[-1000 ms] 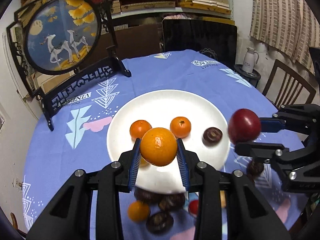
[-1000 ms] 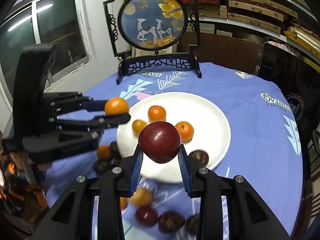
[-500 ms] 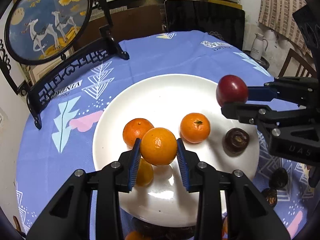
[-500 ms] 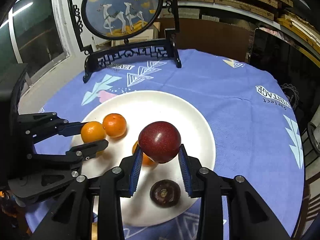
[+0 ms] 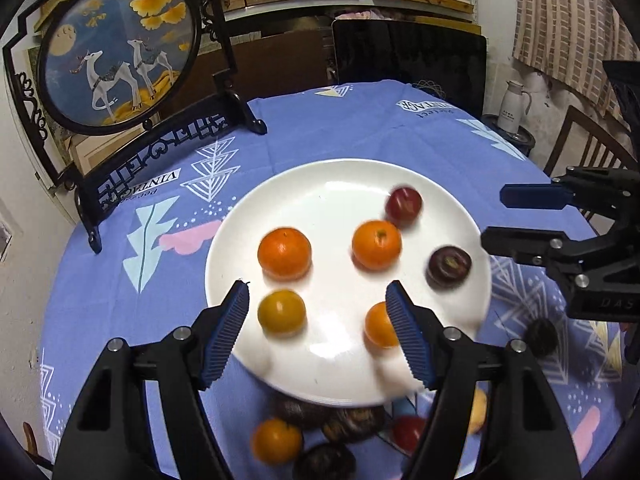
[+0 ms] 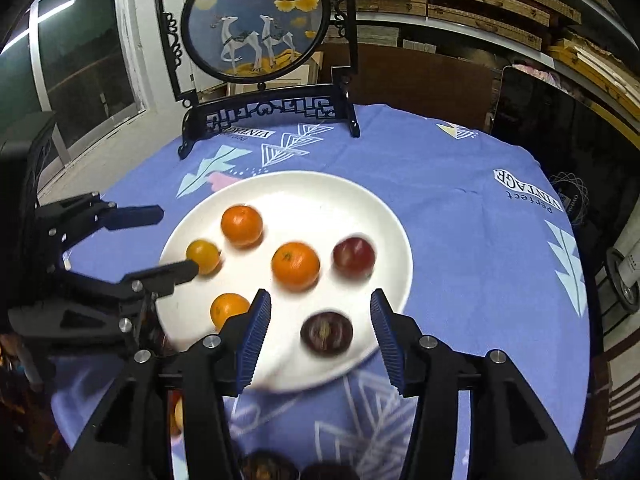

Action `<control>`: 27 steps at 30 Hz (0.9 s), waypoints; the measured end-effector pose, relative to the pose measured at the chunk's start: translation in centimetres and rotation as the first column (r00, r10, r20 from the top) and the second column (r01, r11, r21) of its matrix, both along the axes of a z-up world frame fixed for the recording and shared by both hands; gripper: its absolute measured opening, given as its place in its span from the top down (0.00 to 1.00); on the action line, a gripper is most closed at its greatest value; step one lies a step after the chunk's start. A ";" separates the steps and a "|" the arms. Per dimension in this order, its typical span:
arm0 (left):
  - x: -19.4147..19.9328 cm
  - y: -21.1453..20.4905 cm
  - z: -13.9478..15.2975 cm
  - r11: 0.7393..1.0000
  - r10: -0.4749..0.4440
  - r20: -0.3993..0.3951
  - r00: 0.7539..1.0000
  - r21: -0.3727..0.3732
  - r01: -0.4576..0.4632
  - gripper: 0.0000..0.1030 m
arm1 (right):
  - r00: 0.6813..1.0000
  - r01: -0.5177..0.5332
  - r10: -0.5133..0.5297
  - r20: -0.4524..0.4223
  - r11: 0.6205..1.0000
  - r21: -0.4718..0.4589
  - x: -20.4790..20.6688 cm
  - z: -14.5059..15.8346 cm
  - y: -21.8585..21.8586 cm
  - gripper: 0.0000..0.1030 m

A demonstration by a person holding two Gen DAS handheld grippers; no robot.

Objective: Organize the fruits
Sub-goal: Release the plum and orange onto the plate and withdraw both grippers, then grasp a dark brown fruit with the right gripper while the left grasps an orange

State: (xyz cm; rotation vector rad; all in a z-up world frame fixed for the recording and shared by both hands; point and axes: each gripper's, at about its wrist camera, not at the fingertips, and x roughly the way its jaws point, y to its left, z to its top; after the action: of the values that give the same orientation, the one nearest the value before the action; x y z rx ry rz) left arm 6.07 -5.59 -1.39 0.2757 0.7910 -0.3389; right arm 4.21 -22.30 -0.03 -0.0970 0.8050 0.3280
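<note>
A white plate (image 5: 320, 184) (image 6: 384, 216) on the blue tablecloth holds several oranges, a red apple (image 5: 404, 205) (image 6: 354, 257) and a dark purple fruit (image 5: 449, 266) (image 6: 326, 333). The orange I held (image 5: 379, 325) (image 6: 228, 309) lies on the plate's near side. My left gripper (image 5: 318, 326) is open and empty above the plate's near edge; it also shows in the right wrist view (image 6: 168, 242). My right gripper (image 6: 318, 338) is open and empty over the plate's right edge, and appears in the left wrist view (image 5: 494, 216).
Loose fruit lies on the cloth near me: an orange (image 5: 276, 440), dark fruits (image 5: 352, 420), a red one (image 5: 408, 432). A round framed deer screen (image 5: 120, 52) (image 6: 256, 20) stands at the table's far left. A chair (image 5: 584, 144) and white jug (image 5: 514, 106) are off to the right.
Both grippers opened. The orange dropped from the left gripper and the apple from the right gripper onto the plate. Both grippers pulled back slightly.
</note>
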 end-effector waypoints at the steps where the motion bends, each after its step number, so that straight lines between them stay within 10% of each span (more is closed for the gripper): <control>1: -0.7 0.1 0.0 1.000 0.000 -0.002 1.000 -0.002 0.000 0.33 | 1.000 -0.004 0.004 -0.001 1.000 0.002 -0.6 0.0 -0.1 0.49; 27: -12.1 -0.1 -5.8 0.997 -0.081 -0.083 0.993 -0.012 0.081 0.25 | 0.998 0.017 -0.019 -0.065 0.999 -0.028 -11.4 -6.2 -4.2 0.40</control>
State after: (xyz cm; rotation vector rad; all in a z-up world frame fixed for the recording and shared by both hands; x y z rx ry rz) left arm -6.03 -5.70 -7.16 0.2872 0.8620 -0.4326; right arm -7.19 -26.52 -6.23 -0.1049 0.8747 0.3043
